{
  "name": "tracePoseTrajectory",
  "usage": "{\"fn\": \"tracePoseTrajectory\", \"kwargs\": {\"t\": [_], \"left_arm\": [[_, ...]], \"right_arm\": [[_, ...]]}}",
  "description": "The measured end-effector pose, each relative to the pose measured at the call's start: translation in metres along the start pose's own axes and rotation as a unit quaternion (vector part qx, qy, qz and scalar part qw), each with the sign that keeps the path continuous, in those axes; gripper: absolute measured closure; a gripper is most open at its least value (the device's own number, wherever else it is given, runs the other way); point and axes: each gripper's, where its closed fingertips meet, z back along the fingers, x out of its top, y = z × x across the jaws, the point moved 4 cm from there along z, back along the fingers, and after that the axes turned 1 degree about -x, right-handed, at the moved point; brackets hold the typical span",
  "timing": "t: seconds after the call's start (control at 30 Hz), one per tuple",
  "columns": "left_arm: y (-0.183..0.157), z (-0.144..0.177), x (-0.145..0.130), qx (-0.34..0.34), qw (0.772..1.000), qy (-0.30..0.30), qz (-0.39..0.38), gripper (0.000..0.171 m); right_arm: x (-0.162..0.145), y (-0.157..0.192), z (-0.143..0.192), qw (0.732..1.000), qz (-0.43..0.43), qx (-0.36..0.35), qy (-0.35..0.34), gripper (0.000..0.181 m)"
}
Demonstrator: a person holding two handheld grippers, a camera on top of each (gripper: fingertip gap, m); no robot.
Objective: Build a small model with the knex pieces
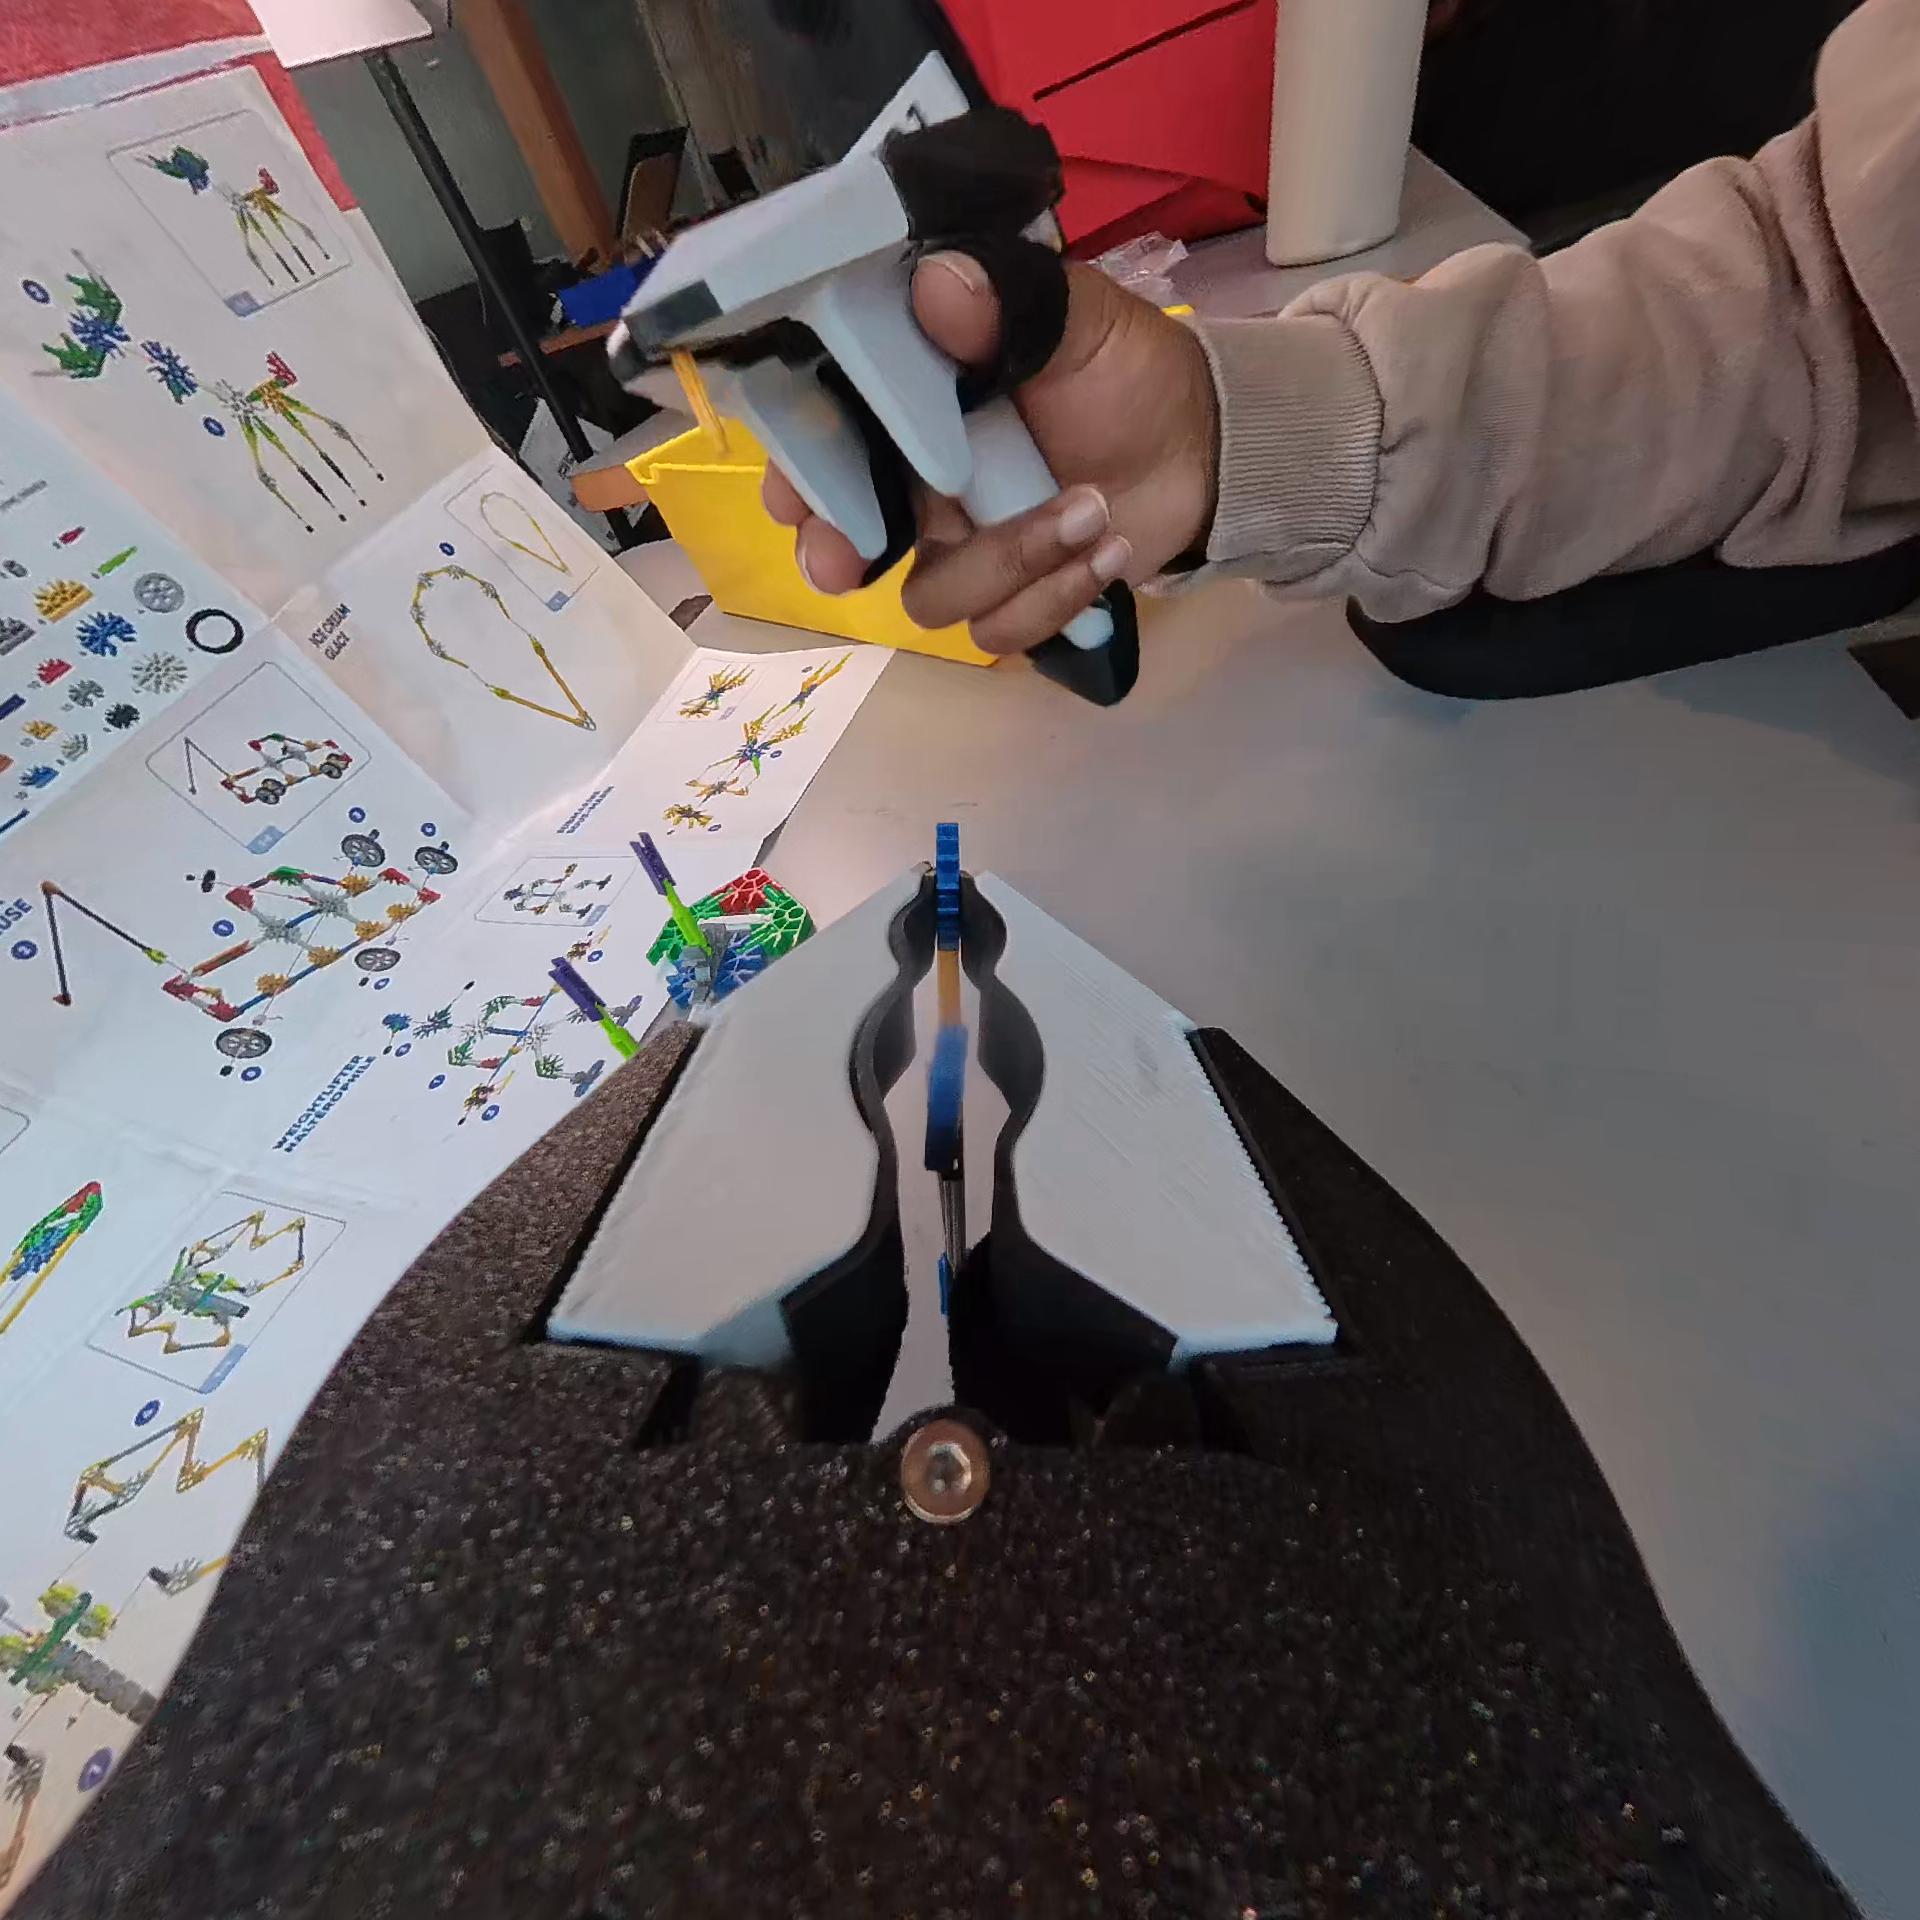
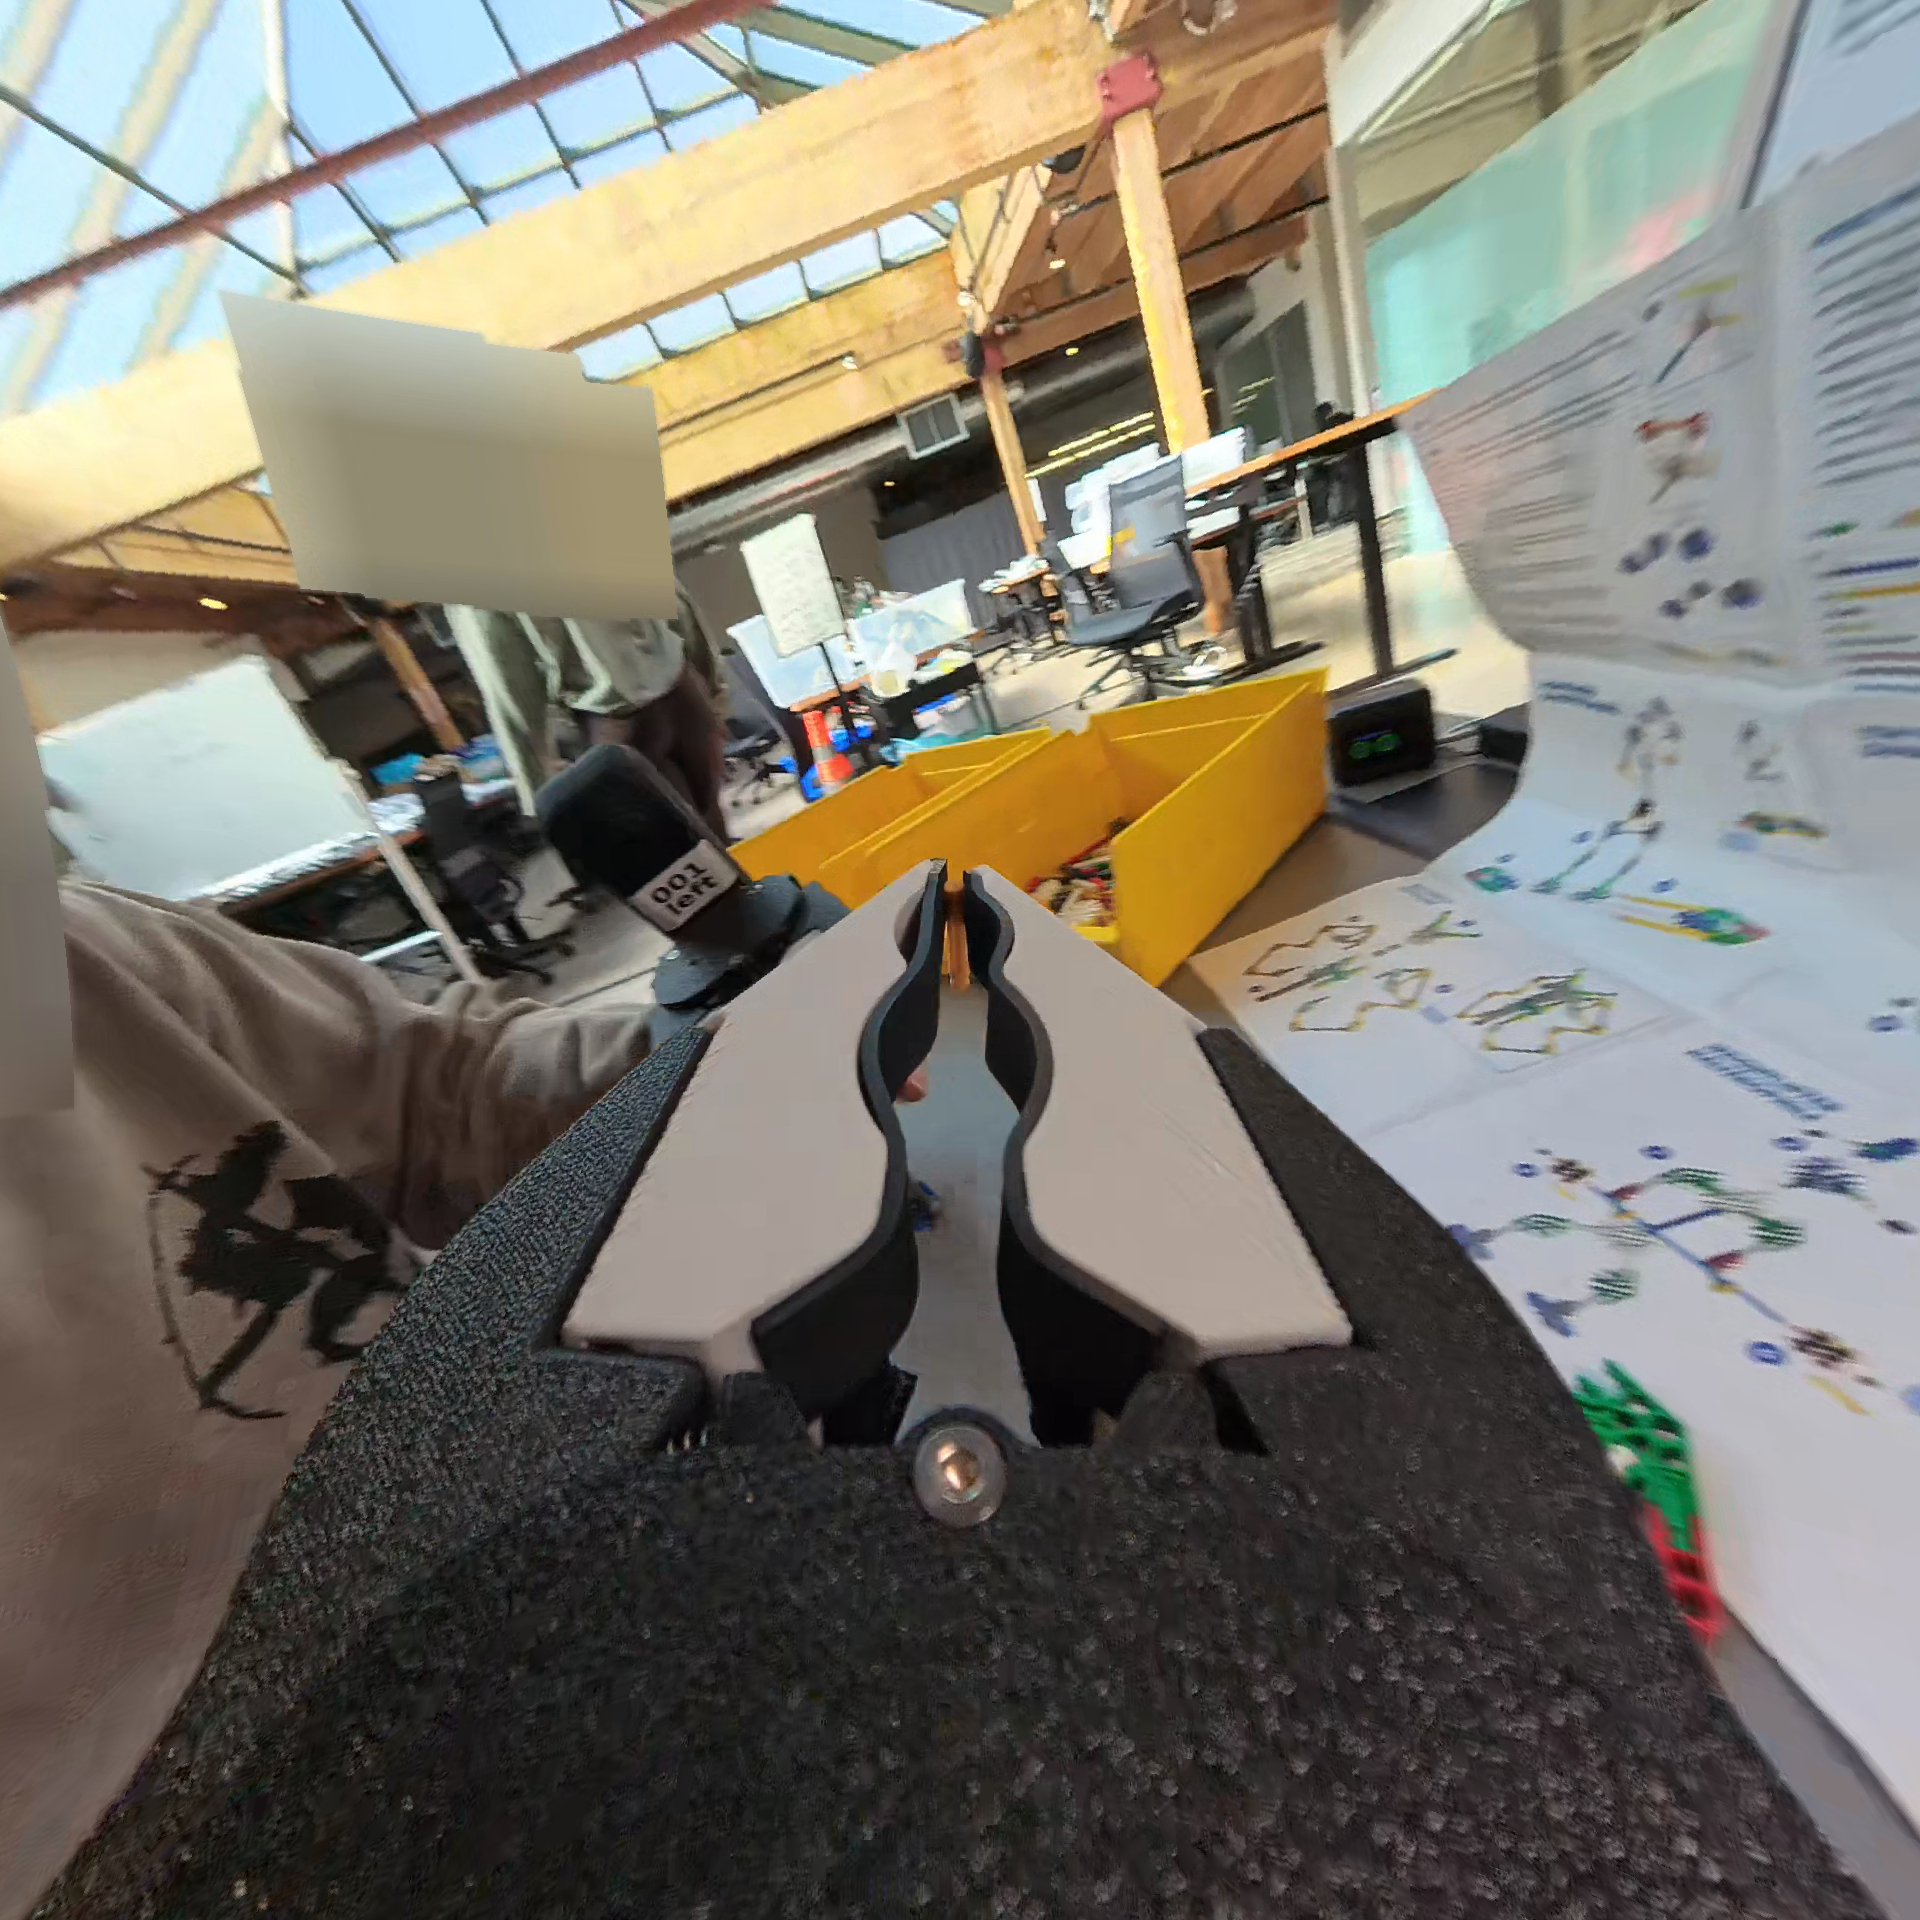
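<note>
The left gripper [image 1: 948, 883] is clamping a rod-and-connector piece [image 1: 948, 997], its blue connector poking out past the fingertips above the white table [image 1: 1455, 1039]. Just left of that piece, a small multicoloured build [image 1: 732, 930] is lying on the instruction sheet [image 1: 312, 727]. Farther off, the right gripper [image 2: 956, 883] is pinching a thin yellow rod [image 1: 707, 400] over the yellow bin [image 1: 748, 540].
</note>
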Motion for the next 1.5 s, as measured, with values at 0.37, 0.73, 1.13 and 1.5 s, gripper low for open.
{"fn": "tracePoseTrajectory", "kwargs": {"t": [0.37,0.73,1.13,1.5], "left_arm": [[0.009,0.0,-0.005,0.005,0.998,-0.012,0.053,0.17],[0.012,-0.001,-0.007,-0.007,0.992,-0.037,0.121,0.17],[0.004,0.002,0.004,-0.046,0.99,-0.059,0.121,0.17],[-0.014,-0.007,-0.004,-0.098,0.99,-0.028,0.097,0.17]], "right_arm": [[0.088,-0.116,0.218,0.719,0.255,-0.623,0.172,0.179],[0.103,-0.106,0.229,0.741,0.269,-0.6,0.135,0.133],[-0.03,0.037,-0.018,0.963,0.204,-0.01,0.176,0.155],[-0.076,0.042,-0.035,0.954,0.193,0.026,0.229,0.181]]}}
